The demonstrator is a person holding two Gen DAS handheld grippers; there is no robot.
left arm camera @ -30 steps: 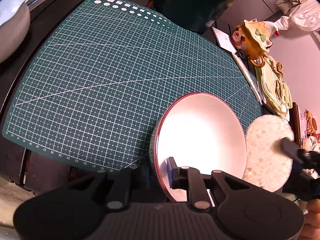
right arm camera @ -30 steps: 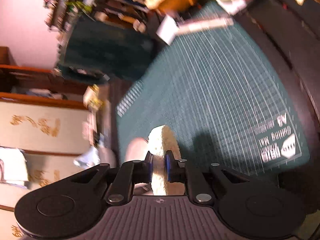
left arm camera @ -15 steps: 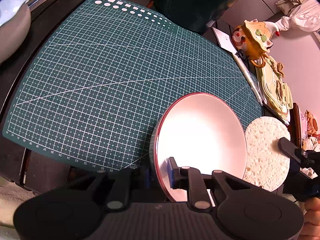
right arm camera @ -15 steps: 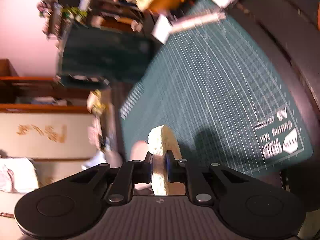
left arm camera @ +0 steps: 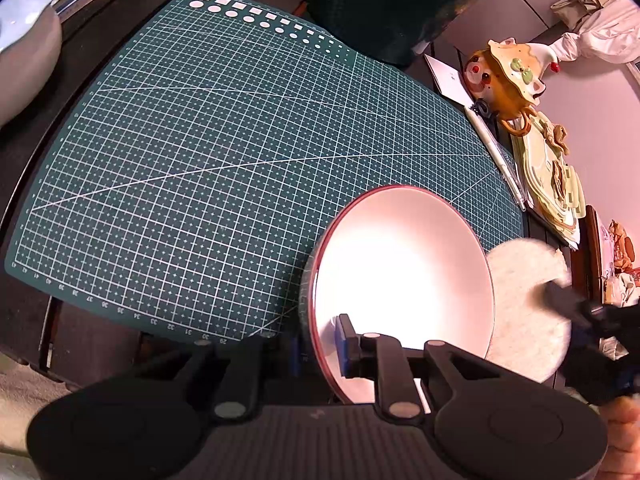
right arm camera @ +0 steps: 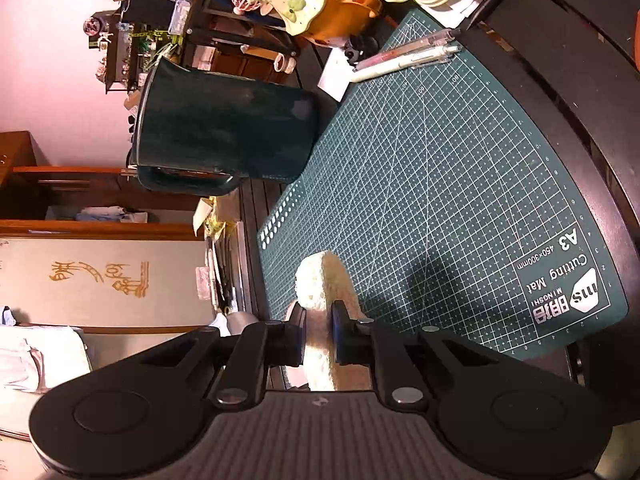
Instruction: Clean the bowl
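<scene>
The left gripper (left arm camera: 318, 344) has its jaws pinched narrow on the near rim of the bowl (left arm camera: 404, 276), one pad inside the wall and the other outside it, and the bowl is tipped up on edge so its pale inside, ringed with a thin red rim, faces the camera. It sits over the near right corner of the green cutting mat (left arm camera: 224, 152), bright under the light, and no dirt can be made out in that glare. Just beside it on the right, partly behind its rim, is the round sponge (left arm camera: 524, 320), blurred in this view, with the right gripper (right arm camera: 318, 334) clamped narrow across its edge; from that gripper's own camera the sponge (right arm camera: 324, 280) stands on edge between the two pads, squeezed firmly. So both tools are loaded and the wiping stroke itself looks not yet begun: the sponge is at the bowl's right rim, and whether it touches the outside wall cannot be told. The next move, by this reading, calls for bringing the flat face of the sponge over the rim and into the hollow, pressing lightly while the left side holds the tilt steady, since a thin rim grip could slip under a sideways push. Far off the mat's right edge lie pens (right arm camera: 404, 58) and a clown-faced ornament (left arm camera: 508, 76), well clear of the work.
</scene>
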